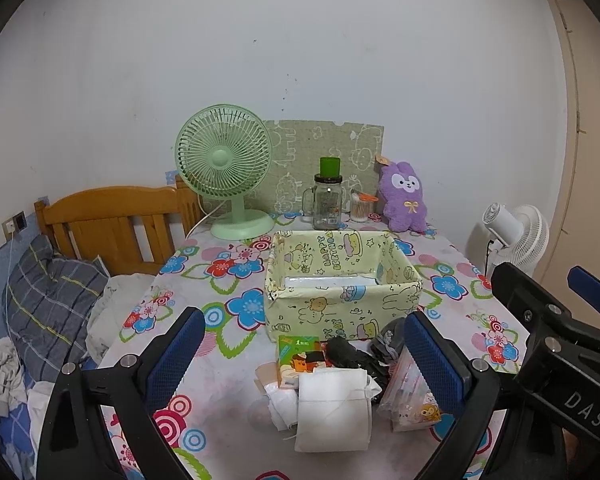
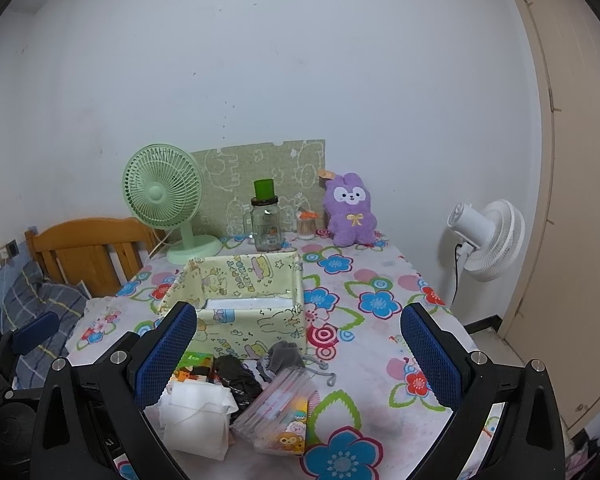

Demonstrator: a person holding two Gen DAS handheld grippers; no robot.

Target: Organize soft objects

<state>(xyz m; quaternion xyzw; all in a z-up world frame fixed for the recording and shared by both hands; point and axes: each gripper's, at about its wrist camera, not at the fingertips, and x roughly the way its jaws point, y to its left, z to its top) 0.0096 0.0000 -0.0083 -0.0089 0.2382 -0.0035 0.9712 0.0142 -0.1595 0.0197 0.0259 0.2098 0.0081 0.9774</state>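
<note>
A pile of soft things lies on the flowered table in front of a yellow cartoon-print box (image 1: pixel 342 280) (image 2: pixel 244 300), whose inside shows nothing in it. The pile holds a folded white cloth (image 1: pixel 334 414) (image 2: pixel 196 420), a black cloth (image 1: pixel 348 354) (image 2: pixel 236 376), a grey sock (image 2: pixel 282 358), a clear cartoon pouch (image 1: pixel 410 396) (image 2: pixel 278 418) and a green-orange tissue pack (image 1: pixel 298 354) (image 2: pixel 192 366). My left gripper (image 1: pixel 304 364) is open and hovers around the pile. My right gripper (image 2: pixel 300 356) is open, just right of the pile, holding nothing.
At the table's back stand a green fan (image 1: pixel 224 168), a glass jar with green lid (image 1: pixel 328 196), a cotton-swab cup (image 1: pixel 360 208) and a purple plush rabbit (image 1: pixel 404 196). A bed with wooden headboard (image 1: pixel 108 224) lies left; a white fan (image 2: pixel 488 240) stands right.
</note>
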